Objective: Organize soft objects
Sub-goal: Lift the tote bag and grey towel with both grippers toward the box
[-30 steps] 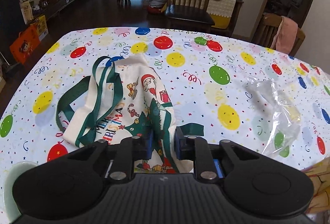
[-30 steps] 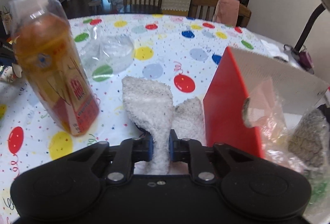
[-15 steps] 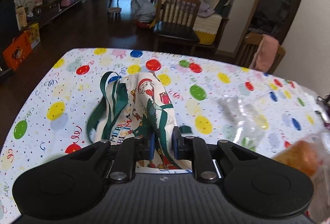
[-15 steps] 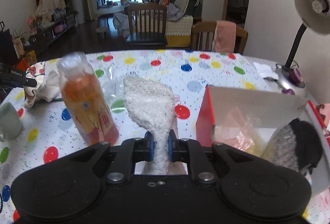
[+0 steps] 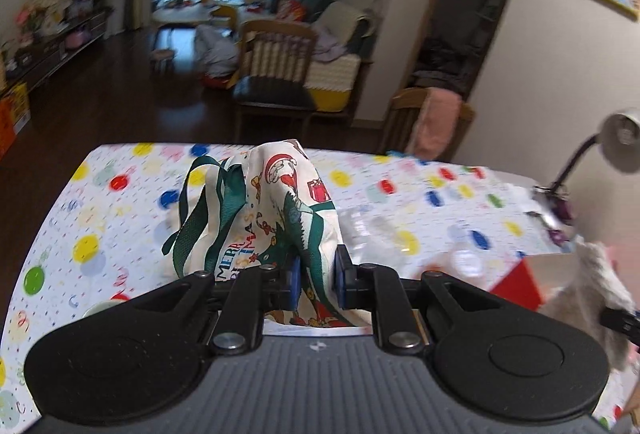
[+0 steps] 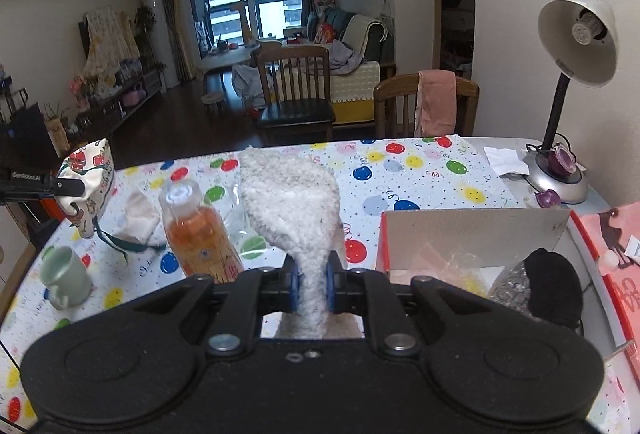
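Note:
My left gripper [image 5: 317, 280] is shut on a white Christmas-print cloth bag [image 5: 280, 202] with green straps, which hangs lifted above the balloon-pattern table [image 5: 100, 234]. From the right wrist view the same bag [image 6: 90, 178] shows at the far left, held up by the left gripper. My right gripper [image 6: 312, 288] is shut on a fluffy white sock [image 6: 292, 198], raised off the table. The sock [image 5: 600, 274] also appears at the right edge of the left wrist view. A red open box [image 6: 400, 230] with soft items inside sits to the right.
An orange drink bottle [image 6: 200, 234] stands left of the sock, a pale green cup [image 6: 66, 278] nearer the left edge, and clear plastic wrap [image 6: 236, 202] behind. A desk lamp [image 6: 568, 74] stands at the back right. Wooden chairs [image 6: 296, 90] line the far side.
Both grippers have risen, each carrying its cloth item up off the table. The views now take in more of the room beyond.

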{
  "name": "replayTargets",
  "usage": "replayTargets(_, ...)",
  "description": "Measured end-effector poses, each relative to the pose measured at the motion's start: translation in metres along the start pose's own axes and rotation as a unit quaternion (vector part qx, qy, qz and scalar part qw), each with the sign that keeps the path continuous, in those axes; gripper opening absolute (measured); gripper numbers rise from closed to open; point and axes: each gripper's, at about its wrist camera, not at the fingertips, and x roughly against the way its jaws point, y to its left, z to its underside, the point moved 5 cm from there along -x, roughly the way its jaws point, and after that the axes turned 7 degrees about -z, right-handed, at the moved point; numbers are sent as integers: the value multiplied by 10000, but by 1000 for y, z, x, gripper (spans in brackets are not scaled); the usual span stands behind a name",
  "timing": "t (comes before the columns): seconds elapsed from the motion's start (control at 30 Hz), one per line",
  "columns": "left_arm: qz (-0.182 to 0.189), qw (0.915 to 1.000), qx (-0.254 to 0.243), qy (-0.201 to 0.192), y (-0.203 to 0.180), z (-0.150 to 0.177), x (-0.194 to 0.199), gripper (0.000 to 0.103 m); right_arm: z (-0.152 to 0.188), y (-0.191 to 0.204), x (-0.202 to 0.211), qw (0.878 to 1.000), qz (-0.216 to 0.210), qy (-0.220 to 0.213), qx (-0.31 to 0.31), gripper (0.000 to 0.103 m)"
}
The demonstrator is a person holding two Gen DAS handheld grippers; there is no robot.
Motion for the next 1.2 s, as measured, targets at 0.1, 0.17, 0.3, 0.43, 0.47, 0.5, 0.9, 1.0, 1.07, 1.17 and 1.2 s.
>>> replayTargets(0.1, 284, 9995, -94, -76, -21, -8, 20, 16, -6, -8, 12, 10000, 5, -76, -23, 12)
replayTargets(0.17, 476, 9986, -167, -185, -36, -16, 36, 16, -10, -15, 19, 9999, -4, -130, -51, 12)
replayTargets(0.3, 832, 9941, -466, -510, -69, -34, 69, 16, -17, -31, 29, 9997, 34, -246, -47, 12)
replayTargets(0.43, 1196, 9878, -709, -700, -107, -48, 89, 16, -21, -48, 37, 9995, 90, -308, -39, 12)
replayTargets(0.47, 1283, 9857, -782, -760, -117, -50, 94, 16, -21, -53, 39, 9994, 101, -315, -44, 12)
replayTargets(0.5, 1364, 9835, -860, -815, -128, -52, 97, 16, -21, -58, 40, 9994, 126, -321, -57, 12)
replayTargets(0.9, 2450, 9575, -1360, -686, -253, -39, 88, 16, -22, -132, 50, 9984, 386, -342, -219, 12)
replayTargets(1.0, 2631, 9522, -1479, -472, -281, -26, 77, 16, -21, -153, 53, 9979, 495, -330, -264, 12)
replayTargets(1.07, 2698, 9499, -1547, -322, -297, -14, 70, 16, -20, -167, 55, 9975, 550, -324, -286, 12)
replayTargets(1.17, 2837, 9456, -1588, -121, -317, -1, 57, 16, -19, -187, 58, 9969, 657, -304, -313, 12)
replayTargets(1.2, 2876, 9442, -1606, -81, -324, 2, 53, 16, -19, -194, 58, 9966, 686, -292, -340, 12)
